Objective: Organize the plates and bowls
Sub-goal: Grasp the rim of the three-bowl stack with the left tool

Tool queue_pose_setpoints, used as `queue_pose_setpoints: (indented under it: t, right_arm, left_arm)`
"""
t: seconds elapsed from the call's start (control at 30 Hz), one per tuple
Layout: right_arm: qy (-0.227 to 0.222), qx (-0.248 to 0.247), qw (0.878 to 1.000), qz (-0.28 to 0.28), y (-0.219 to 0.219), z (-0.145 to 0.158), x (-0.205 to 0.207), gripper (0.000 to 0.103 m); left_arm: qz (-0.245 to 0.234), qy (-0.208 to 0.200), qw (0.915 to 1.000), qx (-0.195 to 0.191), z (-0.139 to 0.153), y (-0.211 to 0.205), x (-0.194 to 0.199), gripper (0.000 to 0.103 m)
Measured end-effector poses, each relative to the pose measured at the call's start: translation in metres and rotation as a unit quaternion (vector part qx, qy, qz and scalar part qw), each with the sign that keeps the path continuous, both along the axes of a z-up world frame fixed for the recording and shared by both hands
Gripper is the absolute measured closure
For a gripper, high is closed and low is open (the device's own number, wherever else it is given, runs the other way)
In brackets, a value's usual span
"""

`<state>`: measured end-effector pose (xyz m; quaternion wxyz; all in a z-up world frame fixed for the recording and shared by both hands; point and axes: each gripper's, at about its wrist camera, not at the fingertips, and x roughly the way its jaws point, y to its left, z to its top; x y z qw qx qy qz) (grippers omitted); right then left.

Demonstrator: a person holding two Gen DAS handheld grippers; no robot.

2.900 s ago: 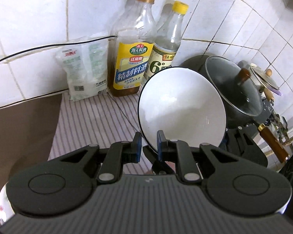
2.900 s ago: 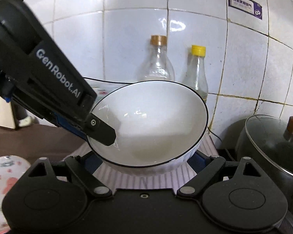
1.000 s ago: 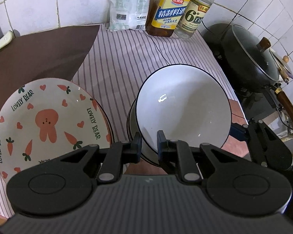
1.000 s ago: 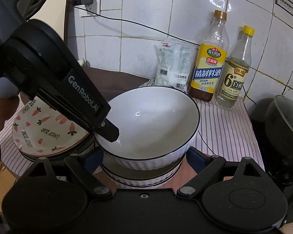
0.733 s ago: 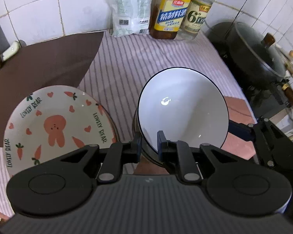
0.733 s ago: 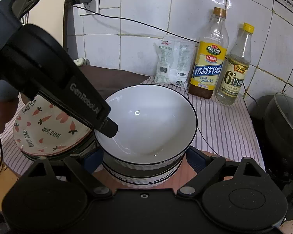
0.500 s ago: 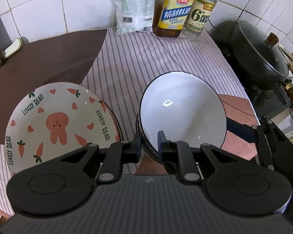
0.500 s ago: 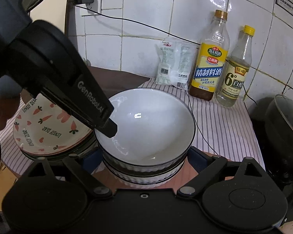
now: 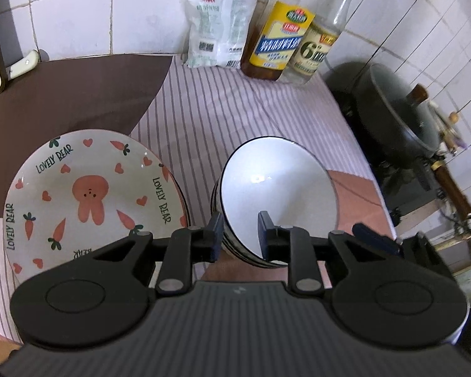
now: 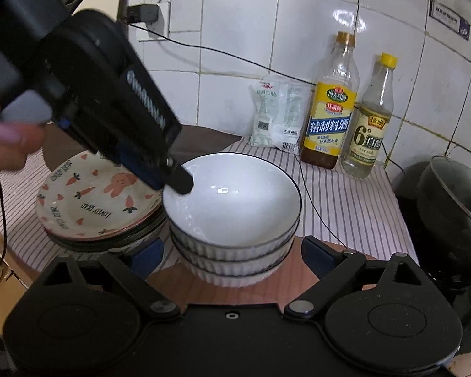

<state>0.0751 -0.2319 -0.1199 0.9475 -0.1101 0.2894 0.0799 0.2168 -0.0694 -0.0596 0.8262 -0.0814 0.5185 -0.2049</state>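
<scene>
A white bowl with a dark rim (image 10: 235, 207) sits on top of a stack of ribbed bowls (image 10: 232, 270) on the counter. My left gripper (image 9: 240, 232) straddles the near rim of this top bowl (image 9: 279, 188). Its jaws are opening, and the pads stand clear of the rim on both sides. From the right wrist view, one left finger (image 10: 180, 183) reaches over the bowl's left edge. My right gripper (image 10: 234, 257) stands open, its fingers wide apart on either side of the stack and holding nothing. A bunny-and-carrot plate (image 9: 88, 194) tops a plate stack (image 10: 94, 198) left of the bowls.
Against the tiled wall stand a yellow-label bottle (image 10: 329, 119), a yellow-cap bottle (image 10: 370, 132) and a white bag (image 10: 276, 116). A lidded dark pot (image 9: 402, 119) sits at the right. A black cord (image 10: 314, 201) crosses the striped cloth (image 9: 235, 116). A brown mat (image 9: 62, 94) lies at the left.
The white bowl came down from tilted in the air and now sits level on the stack. My left jaws have spread off its rim, and both grippers have drawn back a little.
</scene>
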Motion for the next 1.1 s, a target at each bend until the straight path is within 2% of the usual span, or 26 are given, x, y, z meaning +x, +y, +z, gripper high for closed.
queue_pose_setpoints:
  t: [0.23,0.37,0.47,0.6,0.67,0.83,1.03,1.1]
  right_arm:
    - [-0.019,0.015,1.0,0.002,-0.006,-0.002,-0.026,0.006]
    - [-0.039,0.022,0.999,-0.001,-0.009,-0.005,-0.041,0.006]
    - [-0.049,0.017,0.999,0.006,-0.012,-0.01,-0.045,0.006]
    - [-0.046,0.026,0.999,0.002,-0.017,-0.021,-0.037,0.006]
    - [-0.042,0.037,0.998,-0.003,-0.019,-0.029,-0.028,0.006]
    - [-0.037,0.046,0.998,-0.007,-0.021,-0.053,-0.005,0.006]
    - [-0.038,0.057,0.998,0.01,-0.019,-0.073,0.017,0.006]
    - [-0.036,0.054,0.998,0.019,-0.016,-0.078,0.023,0.006]
  left_arm:
    - [0.02,-0.01,0.9996,-0.02,0.012,0.015,-0.021,0.075]
    - [0.045,0.008,0.9978,-0.048,0.008,0.025,-0.037,0.073]
    - [0.068,0.001,0.9956,-0.065,0.002,0.028,-0.048,0.069]
    - [0.102,-0.006,0.9902,-0.096,-0.01,0.032,-0.057,0.064]
    - [0.115,-0.007,0.9877,-0.105,-0.013,0.032,-0.06,0.056]
    - [0.113,-0.029,0.9881,-0.1,-0.015,0.023,-0.064,0.054]
    - [0.106,-0.012,0.9902,-0.09,-0.036,0.013,-0.056,0.054]
    - [0.108,-0.012,0.9898,-0.092,-0.04,0.012,-0.052,0.051]
